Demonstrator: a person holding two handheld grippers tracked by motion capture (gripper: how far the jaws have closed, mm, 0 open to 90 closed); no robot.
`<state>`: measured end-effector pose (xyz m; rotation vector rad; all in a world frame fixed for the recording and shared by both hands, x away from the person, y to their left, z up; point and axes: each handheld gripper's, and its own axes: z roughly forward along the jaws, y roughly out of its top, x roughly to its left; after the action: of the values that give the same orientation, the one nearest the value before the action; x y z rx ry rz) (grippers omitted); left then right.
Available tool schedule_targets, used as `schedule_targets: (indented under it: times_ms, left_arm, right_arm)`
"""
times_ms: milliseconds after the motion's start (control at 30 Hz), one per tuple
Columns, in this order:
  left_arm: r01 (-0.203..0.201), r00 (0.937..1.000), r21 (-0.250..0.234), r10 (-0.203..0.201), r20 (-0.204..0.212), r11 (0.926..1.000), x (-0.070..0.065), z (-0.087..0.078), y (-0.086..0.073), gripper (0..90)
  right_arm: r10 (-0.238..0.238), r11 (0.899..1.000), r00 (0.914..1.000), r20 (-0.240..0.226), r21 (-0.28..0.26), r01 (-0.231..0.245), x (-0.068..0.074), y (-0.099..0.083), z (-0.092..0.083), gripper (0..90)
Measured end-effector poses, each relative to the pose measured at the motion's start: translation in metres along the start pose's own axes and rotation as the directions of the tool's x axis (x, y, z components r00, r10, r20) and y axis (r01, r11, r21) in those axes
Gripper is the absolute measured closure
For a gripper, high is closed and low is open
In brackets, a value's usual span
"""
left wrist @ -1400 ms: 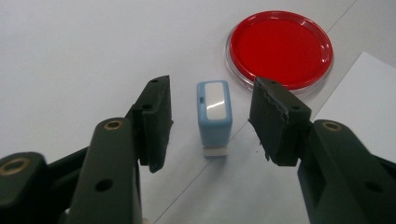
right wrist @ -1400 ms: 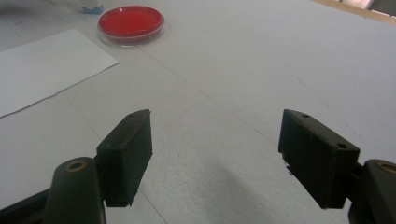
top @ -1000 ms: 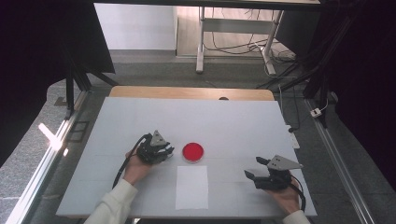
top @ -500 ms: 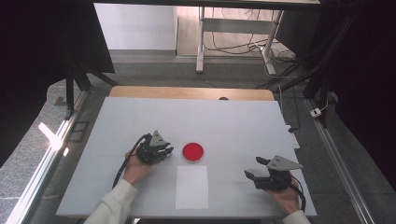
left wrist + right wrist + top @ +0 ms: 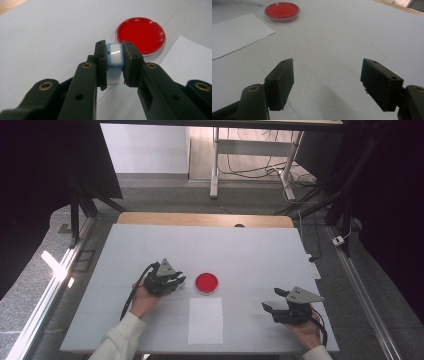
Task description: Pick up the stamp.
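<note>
A: Two hand-held grippers are in your hands. Your left hand-held gripper (image 5: 114,61) pinches a small light-blue block (image 5: 114,56) with a glossy white face, rounded at the corners, its black pads pressed flat on both sides.

B: Where is the block?

A: Just short of the round red dish (image 5: 140,35), near it but apart, low over the white surface (image 5: 250,255). The dish is shiny, with a clear rim. A plain white sheet of paper (image 5: 205,320) lies flat just on your side of the dish.

B: And your right?

A: Your right hand-held gripper (image 5: 327,82) stands spread wide with nothing between its matte black pads, near the surface's right edge, well apart from the dish. Open, bare surface lies beyond the dish, up to the wooden strip (image 5: 205,219) at the far edge.

B: Any change?

A: Your left jaws have just closed in on the block; both hands sit about where they were a second ago.
</note>
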<state>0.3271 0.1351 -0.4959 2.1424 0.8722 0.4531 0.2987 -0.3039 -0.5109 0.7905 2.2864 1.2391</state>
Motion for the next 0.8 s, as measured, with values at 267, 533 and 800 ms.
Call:
schedule_targets:
  times_ms: [267, 533, 800]
  left_arm:
    - [0.023, 0.9996, -0.032, -0.023, 0.019, 0.9992, -0.001, -0.01, 0.002, 75.0]
    - [0.042, 0.9984, -0.047, -0.04, 0.039, 0.998, -0.006, -0.017, 0.005, 75.0]
    - [0.077, 0.993, -0.092, -0.068, 0.097, 0.9928, -0.012, -0.026, 0.01, 75.0]
  right_arm:
    - [0.002, 1.0, 0.9999, 0.011, -0.008, -0.002, 0.0, 0.0, -0.001, 26.9]
    - [0.001, 1.0, 1.0, 0.008, -0.01, -0.001, 0.0, 0.0, -0.001, 27.1]
    - [-0.002, 1.0, 0.9999, 0.012, -0.024, 0.002, 0.001, 0.0, -0.002, 27.2]
